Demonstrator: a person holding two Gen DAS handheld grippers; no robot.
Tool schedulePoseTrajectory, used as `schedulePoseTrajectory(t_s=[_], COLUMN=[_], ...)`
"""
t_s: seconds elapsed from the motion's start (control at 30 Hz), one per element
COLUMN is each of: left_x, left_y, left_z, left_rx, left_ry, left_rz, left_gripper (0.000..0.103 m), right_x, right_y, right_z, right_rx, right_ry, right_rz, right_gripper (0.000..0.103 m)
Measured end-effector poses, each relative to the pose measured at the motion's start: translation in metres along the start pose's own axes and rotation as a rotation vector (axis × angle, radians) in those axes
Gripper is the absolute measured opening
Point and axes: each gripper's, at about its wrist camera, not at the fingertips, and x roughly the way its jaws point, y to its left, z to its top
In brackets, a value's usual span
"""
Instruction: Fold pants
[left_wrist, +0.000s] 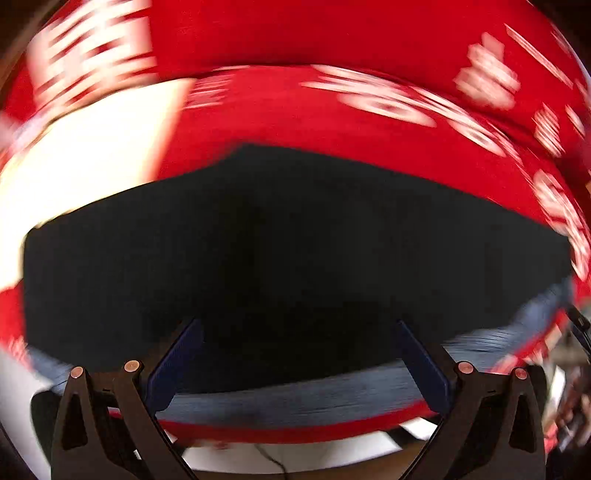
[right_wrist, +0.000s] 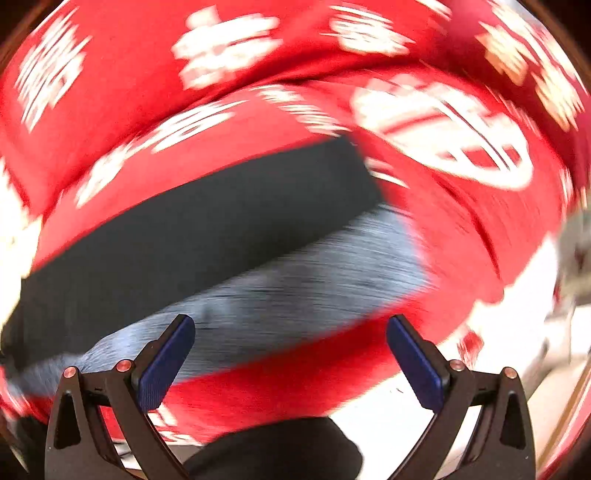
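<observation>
Red cloth with white printed motifs (left_wrist: 332, 110) covers the surface beneath, motion-blurred in both views. On it lie the dark folded pants with a grey denim-like band (left_wrist: 288, 251), filling the middle of the left view and running left to centre in the right view (right_wrist: 192, 229). Left claw (left_wrist: 299, 363): blue pads wide apart, empty, over the pants' near grey edge. Right claw (right_wrist: 291, 360): wide, empty, above the grey band. White surface (right_wrist: 517, 302) shows at right.

Matt dark cloth pants (left_wrist: 295, 240) with greyish ribbed hem lie on red printed fabric (left_wrist: 332, 122)
</observation>
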Motion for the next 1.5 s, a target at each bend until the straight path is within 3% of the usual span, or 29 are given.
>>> schedulePoseTrajectory(t_s=[0.07,0.17,0.27,0.37,0.43,0.67,0.8,0.83,0.87,0.9,1.0,1.07,1.1,1.17,1.27,1.37,1.5], left_x=[0.012,0.03,0.047,0.041,0.045,0.067,0.071,0.071,0.072,0.071,0.071,0.071,0.071,0.071,0.071,0.071,0.072], left_y=[-0.048,-0.09,-0.111,-0.119,-0.129,-0.179,-0.183,-0.184,-0.185,-0.185,-0.186,-0.185,-0.185,-0.184,-0.183,-0.182,-0.181], left_z=[0.005,0.015,0.027,0.027,0.037,0.052,0.058,0.057,0.056,0.054,0.052,0.052,0.052,0.052,0.05,0.05,0.051], left_rx=[0.07,0.102,0.109,0.102,0.072,0.051,0.003,0.004,0.005,0.005,0.002,0.002,0.003,0.004,0.007,0.011,0.02], left_ry=[0.019,0.054,0.058,0.036,0.037,0.012,0.005,-0.002,-0.011,-0.024,-0.039,-0.037,-0.036,-0.038,-0.046,-0.049,-0.051], left_rz=[-0.009,-0.019,0.029,0.047,0.038,0.135,0.161,0.167,0.17,0.171,0.171,0.164,0.158,0.152,0.147,0.136,0.123], left_gripper=[0.103,0.103,0.103,0.103,0.103,0.103,0.103,0.103,0.103,0.103,0.103,0.103,0.103,0.103,0.103,0.103,0.103], right_x=[0.003,0.016,0.036,0.038,0.037,0.045,0.049,0.047,0.044,0.04,0.043,0.048,0.048,0.048,0.035,0.011,-0.016], right_y=[-0.026,-0.036,-0.033,-0.025,-0.021,-0.008,-0.001,-0.001,0.001,0.004,0.01,0.006,0.005,0.008,0.018,0.026,0.049], right_z=[-0.005,-0.01,-0.008,-0.001,0.007,0.032,0.033,0.034,0.035,0.035,0.034,0.034,0.035,0.037,0.04,0.044,0.044], right_rx=[0.045,0.058,0.015,-0.025,-0.042,-0.08,-0.122,-0.127,-0.134,-0.147,-0.196,-0.17,-0.159,-0.154,-0.192,-0.202,-0.239], right_ry=[-0.01,-0.01,-0.011,-0.081,-0.105,-0.159,-0.172,-0.167,-0.165,-0.171,-0.15,-0.145,-0.139,-0.12,-0.135,-0.168,-0.207], right_rz=[0.057,0.14,0.16,0.145,0.191,0.309,0.295,0.299,0.32,0.314,0.253,0.271,0.296,0.286,0.22,0.23,0.216], right_gripper=[0.103,0.102,0.094,0.095,0.094,0.094,0.093,0.089,0.067,0.053,0.052,0.055,0.063,0.063,0.026,0.019,0.017])
